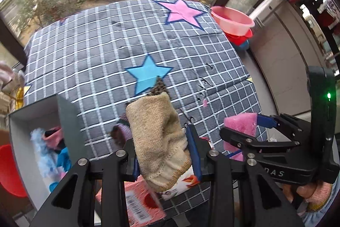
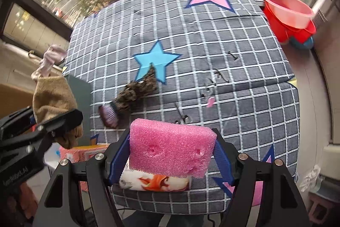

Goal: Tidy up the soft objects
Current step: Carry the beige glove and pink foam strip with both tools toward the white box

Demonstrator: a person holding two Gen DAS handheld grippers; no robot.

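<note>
Checked quilt (image 1: 89,61) by a window; left gripper (image 1: 163,150) clamps a tan sock (image 1: 157,137) beside the box (image 1: 21,131), right gripper (image 2: 172,154) clamps a pink sponge (image 2: 170,150), both lifted, likely for boxing

Around the blue star patch (image 2: 156,61) on the grey checked quilt (image 1: 102,52), the fabric lies bare toward the pink star and on both sides, leaving open room. Touching the star's lower point, a dark mottled fuzzy sock (image 2: 136,94) blocks the near side. Well left of the star stands an open grey box (image 1: 65,116) with soft items inside. Far right, past the quilt's edge, stacked pink and red plastic basins (image 2: 291,14) crowd the corner.
</note>
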